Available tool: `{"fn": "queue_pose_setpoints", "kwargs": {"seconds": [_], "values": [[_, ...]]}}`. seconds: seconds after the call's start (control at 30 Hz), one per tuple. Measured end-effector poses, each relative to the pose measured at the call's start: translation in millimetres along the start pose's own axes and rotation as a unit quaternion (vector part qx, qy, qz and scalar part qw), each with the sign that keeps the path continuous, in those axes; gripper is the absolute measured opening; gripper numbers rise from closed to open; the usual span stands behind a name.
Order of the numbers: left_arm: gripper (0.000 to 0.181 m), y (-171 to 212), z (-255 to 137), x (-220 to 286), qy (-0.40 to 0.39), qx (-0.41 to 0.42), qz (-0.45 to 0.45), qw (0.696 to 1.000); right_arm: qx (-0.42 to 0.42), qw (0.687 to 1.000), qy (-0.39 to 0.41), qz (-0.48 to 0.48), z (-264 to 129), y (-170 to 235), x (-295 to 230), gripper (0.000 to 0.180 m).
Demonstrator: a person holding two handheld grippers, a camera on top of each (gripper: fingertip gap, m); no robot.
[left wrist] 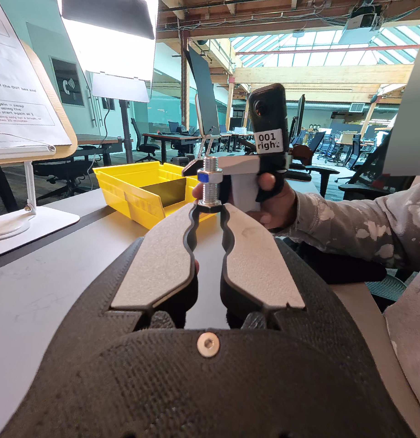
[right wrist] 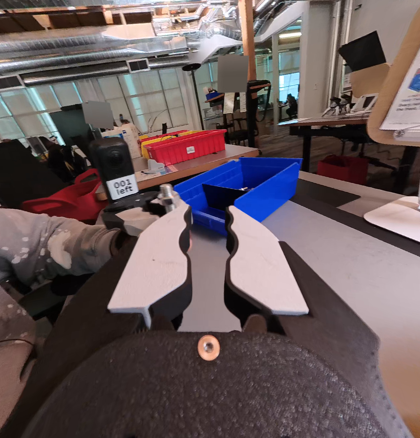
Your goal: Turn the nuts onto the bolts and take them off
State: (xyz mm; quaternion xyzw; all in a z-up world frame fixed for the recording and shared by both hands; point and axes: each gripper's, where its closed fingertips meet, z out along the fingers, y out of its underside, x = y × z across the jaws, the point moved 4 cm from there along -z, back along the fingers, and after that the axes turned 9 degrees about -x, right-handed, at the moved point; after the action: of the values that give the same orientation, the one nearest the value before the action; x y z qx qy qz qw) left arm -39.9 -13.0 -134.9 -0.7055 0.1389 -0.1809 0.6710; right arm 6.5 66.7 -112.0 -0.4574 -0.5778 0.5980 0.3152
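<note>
A silver bolt stands upright in the left wrist view. My left gripper is shut on its hex head at the bottom. A silver nut with a blue mark sits about halfway up the thread. My right gripper reaches in from the right, level with the nut and behind it. In the right wrist view my right gripper is open and empty. The bolt shows just outside its left finger, with the left gripper below it.
A yellow bin stands on the grey table behind the bolt. A blue bin with a black divider stands ahead of the right gripper. Document stands with white bases flank the table. Red bins sit on a farther table.
</note>
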Motion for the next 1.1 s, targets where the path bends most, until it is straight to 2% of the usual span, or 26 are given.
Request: {"fn": "queue_pose_setpoints", "kwargs": {"seconds": [0.1, 0.2, 0.23, 0.3, 0.43, 0.53, 0.57, 0.6, 0.63, 0.67, 0.83, 0.9, 0.97, 1.03, 1.1], "values": [[0.018, 3.2, 1.6, -0.2, -0.003, -0.006, 0.001, 1.0, -0.003, 0.999, -0.034, -0.015, 7.5, -0.5, -17.4, 0.039], [0.018, 2.8, 2.4, 2.2, -0.002, -0.007, 0.003, 1.0, -0.011, 0.999, -0.03, -0.023, 11.6, 1.4, -18.0, 0.037], [0.018, 2.3, 1.3, 0.7, -0.001, -0.004, -0.002, 1.0, -0.006, 1.0, -0.013, -0.013, 8.8, 0.6, -11.3, 0.02], [0.018, -0.6, -0.7, 0.7, 0.003, 0.001, 0.0, 1.0, 0.005, 1.0, 0.013, -0.003, 1.7, -1.0, 1.5, 0.015], [0.018, 2.8, 1.5, -0.2, -0.001, -0.005, -0.004, 1.0, -0.001, 1.0, -0.022, -0.021, 3.7, -1.6, -12.2, 0.038], [0.018, 3.6, 2.8, 1.5, -0.001, -0.008, 0.0, 1.0, -0.013, 0.999, -0.028, -0.03, 11.5, 0.8, -20.1, 0.04], [0.018, 2.9, 2.4, 1.7, -0.002, -0.006, 0.0, 1.0, -0.011, 0.999, -0.023, -0.03, 11.1, 0.8, -17.6, 0.039], [0.018, 2.1, 1.3, 0.5, -0.002, -0.003, -0.003, 1.0, -0.006, 1.0, -0.008, -0.019, 8.5, -0.2, -10.6, 0.023], [0.018, 0.4, -0.3, 1.2, 0.006, 0.002, -0.002, 1.0, 0.002, 1.0, 0.014, -0.008, 4.7, -1.3, -1.4, 0.016], [0.018, -0.9, -1.1, 0.7, 0.0, 0.003, 0.003, 1.0, 0.004, 1.0, 0.02, -0.002, 1.5, -1.5, 4.0, 0.015], [0.018, 2.3, 1.1, 0.3, -0.001, -0.004, 0.001, 1.0, 0.0, 0.999, -0.03, -0.02, 6.3, -2.6, -15.4, 0.039], [0.018, 2.6, 2.0, 1.6, 0.0, -0.006, 0.002, 1.0, -0.008, 0.999, -0.041, -0.024, 11.5, -0.7, -22.4, 0.042], [0.018, 1.7, 1.7, 3.1, 0.002, -0.004, 0.004, 1.0, -0.008, 0.999, -0.032, -0.023, 11.3, -0.5, -18.9, 0.04], [0.018, -0.5, -0.5, 3.1, 0.01, 0.004, 0.001, 1.0, 0.005, 1.0, 0.002, -0.001, 4.6, -2.5, -3.4, 0.018], [0.018, -2.5, -0.8, 3.7, 0.006, 0.005, 0.008, 1.0, 0.008, 1.0, 0.005, 0.004, -0.5, -3.2, 1.9, 0.019]]}}
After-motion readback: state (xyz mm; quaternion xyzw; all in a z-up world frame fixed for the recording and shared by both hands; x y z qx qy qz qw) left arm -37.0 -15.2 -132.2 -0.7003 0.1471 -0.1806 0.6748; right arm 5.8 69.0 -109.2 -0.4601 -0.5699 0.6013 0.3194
